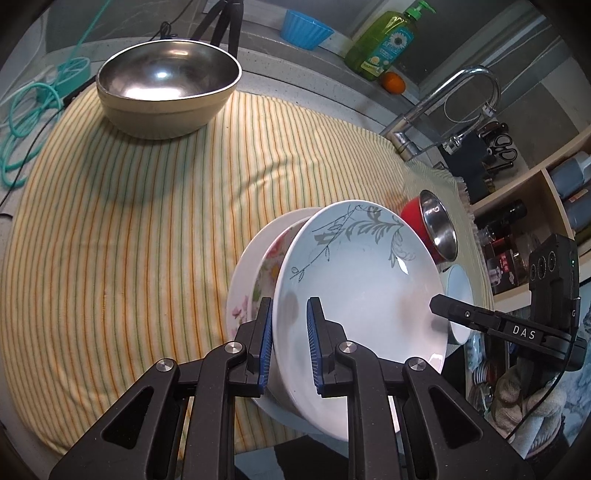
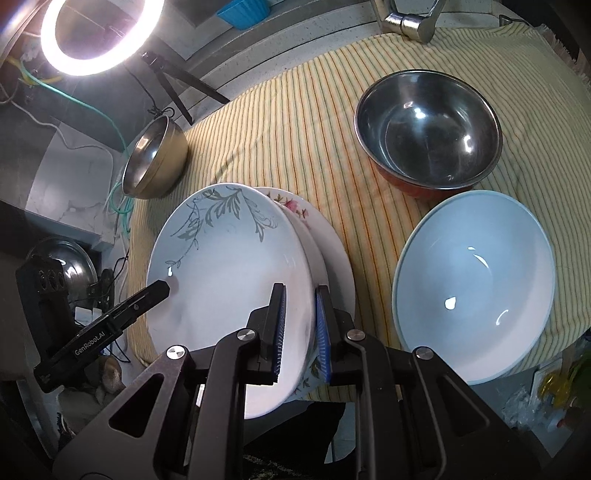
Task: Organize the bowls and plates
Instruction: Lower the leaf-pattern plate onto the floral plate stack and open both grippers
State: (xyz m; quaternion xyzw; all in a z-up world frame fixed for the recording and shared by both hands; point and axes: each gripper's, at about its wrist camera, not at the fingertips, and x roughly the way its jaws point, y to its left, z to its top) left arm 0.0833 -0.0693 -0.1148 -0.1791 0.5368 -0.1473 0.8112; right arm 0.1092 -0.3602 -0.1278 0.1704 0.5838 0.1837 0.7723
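A white plate with a grey leaf pattern (image 1: 354, 288) (image 2: 229, 280) is held tilted over a floral plate (image 1: 266, 266) (image 2: 295, 206) that lies on the striped cloth. My left gripper (image 1: 290, 314) is shut on the leaf plate's left rim. My right gripper (image 2: 299, 302) is shut on its opposite rim; it shows in the left wrist view (image 1: 439, 304). A cream-sided steel bowl (image 1: 168, 86) (image 2: 155, 158) stands at the far left. A red-sided steel bowl (image 2: 428, 129) (image 1: 432, 229) and a light blue bowl (image 2: 476, 280) (image 1: 460, 299) stand to the right.
A striped cloth (image 1: 129, 240) covers the counter. A faucet (image 1: 443, 107), a green soap bottle (image 1: 384, 40), an orange (image 1: 393, 82) and a blue cup (image 1: 304, 29) stand at the back. A ring light (image 2: 99, 33) on a tripod stands at the left.
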